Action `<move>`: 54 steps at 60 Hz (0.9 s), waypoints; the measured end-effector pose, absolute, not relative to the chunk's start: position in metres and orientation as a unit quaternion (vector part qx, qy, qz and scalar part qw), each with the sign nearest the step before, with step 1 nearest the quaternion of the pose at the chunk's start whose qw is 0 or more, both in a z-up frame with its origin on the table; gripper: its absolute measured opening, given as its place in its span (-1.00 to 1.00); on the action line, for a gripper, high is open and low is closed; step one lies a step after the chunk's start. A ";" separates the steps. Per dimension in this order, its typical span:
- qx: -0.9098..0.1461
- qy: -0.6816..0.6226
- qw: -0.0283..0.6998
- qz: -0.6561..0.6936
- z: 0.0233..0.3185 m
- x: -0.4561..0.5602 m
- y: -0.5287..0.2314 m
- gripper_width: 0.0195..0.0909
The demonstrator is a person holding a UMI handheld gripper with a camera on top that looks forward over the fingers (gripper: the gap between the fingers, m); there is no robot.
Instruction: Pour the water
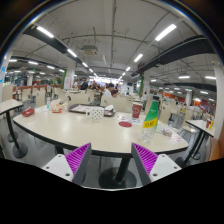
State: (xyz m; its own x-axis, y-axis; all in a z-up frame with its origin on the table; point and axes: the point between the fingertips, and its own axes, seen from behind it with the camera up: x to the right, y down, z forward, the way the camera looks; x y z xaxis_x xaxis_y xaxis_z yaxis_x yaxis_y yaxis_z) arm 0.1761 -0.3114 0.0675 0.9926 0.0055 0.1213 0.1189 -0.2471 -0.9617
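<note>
Gripper point(112, 160) open and empty (pads wide apart), round table point(90, 135) ahead; likely pouring vessels, a red cup point(137, 111) among them, lie well beyond at 1 o'clock.

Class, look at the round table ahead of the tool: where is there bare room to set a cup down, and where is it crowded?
The near part of the round table, just beyond the open tool, is bare. The far side is crowded: a white box, a red dish and a green and yellow carton stand there.
</note>
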 end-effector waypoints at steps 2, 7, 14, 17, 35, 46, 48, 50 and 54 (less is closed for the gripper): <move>-0.788 -0.040 0.613 -0.050 0.068 0.177 -0.312 0.71; -0.783 -0.039 0.618 -0.063 0.071 0.184 -0.311 0.71; -0.783 -0.030 0.619 -0.063 0.065 0.210 -0.288 0.71; -0.780 -0.024 0.623 -0.063 0.067 0.218 -0.281 0.72; -0.749 0.021 0.655 -0.101 0.084 0.327 -0.186 0.73; -0.752 0.032 0.651 -0.095 0.081 0.355 -0.119 0.73; -0.751 0.028 0.653 -0.094 0.080 0.356 -0.106 0.70; -0.751 0.026 0.653 -0.094 0.077 0.357 -0.094 0.57; -0.756 0.043 0.644 -0.107 0.070 0.369 -0.083 -0.07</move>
